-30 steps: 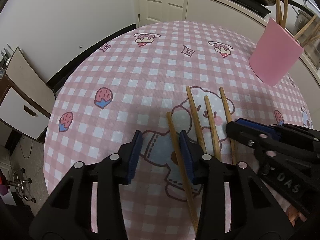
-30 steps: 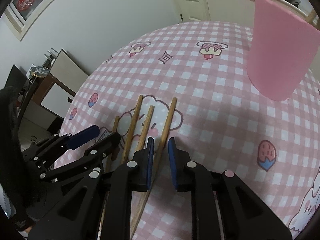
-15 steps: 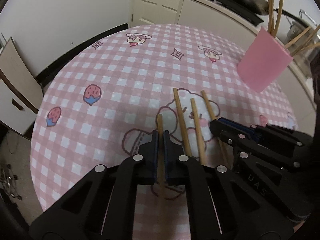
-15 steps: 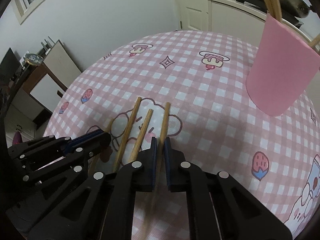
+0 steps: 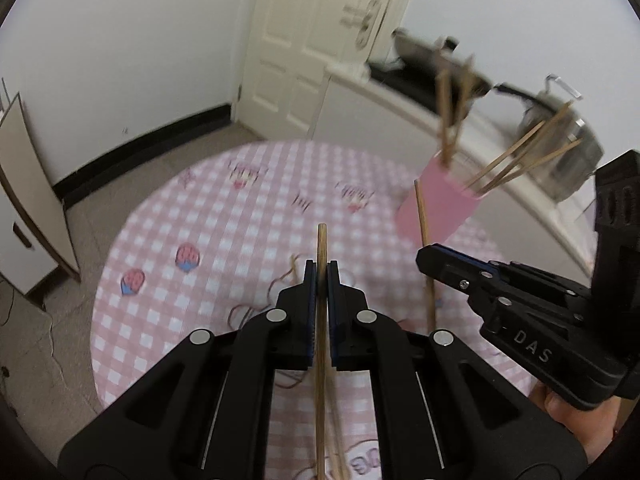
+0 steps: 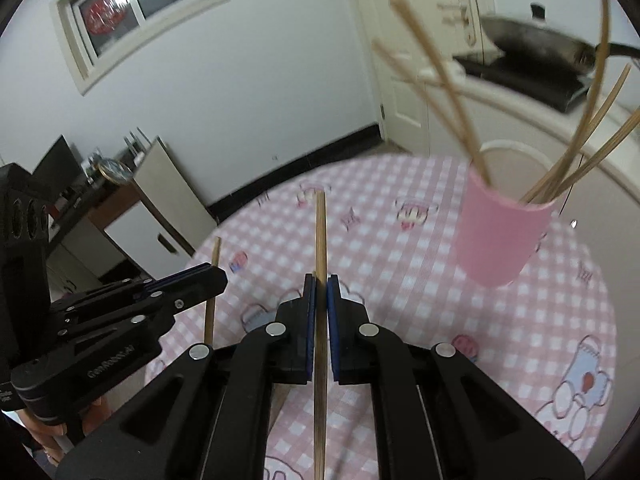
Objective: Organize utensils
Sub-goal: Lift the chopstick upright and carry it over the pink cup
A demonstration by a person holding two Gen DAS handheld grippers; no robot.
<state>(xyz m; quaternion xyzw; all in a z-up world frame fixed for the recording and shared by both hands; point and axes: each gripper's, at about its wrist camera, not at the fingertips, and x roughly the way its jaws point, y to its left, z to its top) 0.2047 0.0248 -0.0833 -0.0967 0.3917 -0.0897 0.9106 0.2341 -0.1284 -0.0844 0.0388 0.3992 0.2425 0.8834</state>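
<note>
My left gripper [image 5: 321, 276] is shut on a wooden chopstick [image 5: 321, 240] that runs straight out between its blue pads, held above the pink checked tablecloth [image 5: 200, 240]. My right gripper [image 6: 320, 280] is likewise shut on a second chopstick [image 6: 320, 232], also lifted off the cloth. Each gripper shows in the other's view: the right gripper [image 5: 436, 258] and the left gripper [image 6: 214, 276]. A pink cup [image 6: 500, 236] holding several chopsticks stands at the far right of the table; the same cup [image 5: 440, 204] appears beyond the right gripper. Another chopstick [image 5: 338, 448] lies on the cloth below.
A white counter [image 5: 400, 112] with a dark pan [image 6: 532, 46] runs behind the table on the right. A white door [image 5: 312, 40] is at the back. A low cabinet [image 6: 160, 208] stands left of the round table's edge, with floor [image 5: 52, 360] beside it.
Both grippers closed on a chopstick each and lifted them off the tablecloth. The views tilted up, so the door, counter and cup top now show.
</note>
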